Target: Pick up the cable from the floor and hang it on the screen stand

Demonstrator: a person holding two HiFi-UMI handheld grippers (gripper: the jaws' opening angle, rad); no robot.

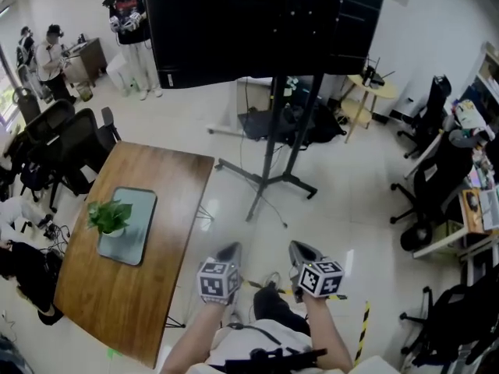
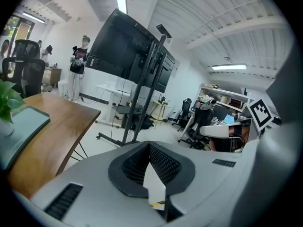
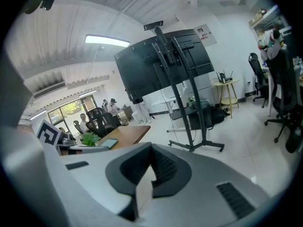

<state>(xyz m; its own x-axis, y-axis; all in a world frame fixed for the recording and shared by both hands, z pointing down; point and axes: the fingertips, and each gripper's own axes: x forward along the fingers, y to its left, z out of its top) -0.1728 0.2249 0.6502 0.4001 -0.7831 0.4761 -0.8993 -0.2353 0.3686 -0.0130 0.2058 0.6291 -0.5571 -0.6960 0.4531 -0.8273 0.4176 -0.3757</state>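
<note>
The big black screen point(image 1: 257, 22) stands on a dark wheeled stand point(image 1: 269, 179) in the middle of the room. It also shows in the left gripper view as the screen stand point(image 2: 142, 93) and in the right gripper view point(image 3: 184, 112). A thin dark cable point(image 1: 274, 213) trails over the pale floor by the stand's near leg. My left gripper point(image 1: 231, 252) and right gripper point(image 1: 299, 250) hang side by side near my body, well short of the stand. Both are shut with nothing between their jaws, as the left gripper point(image 2: 149, 146) and right gripper point(image 3: 151, 149) show close up.
A wooden table point(image 1: 156, 209) with a potted plant point(image 1: 109, 216) on a grey tray stands at my left. Office chairs point(image 1: 425, 185) and desks line the right side. Yellow-black tape point(image 1: 362, 326) marks the floor. People stand at the far left point(image 1: 132, 22).
</note>
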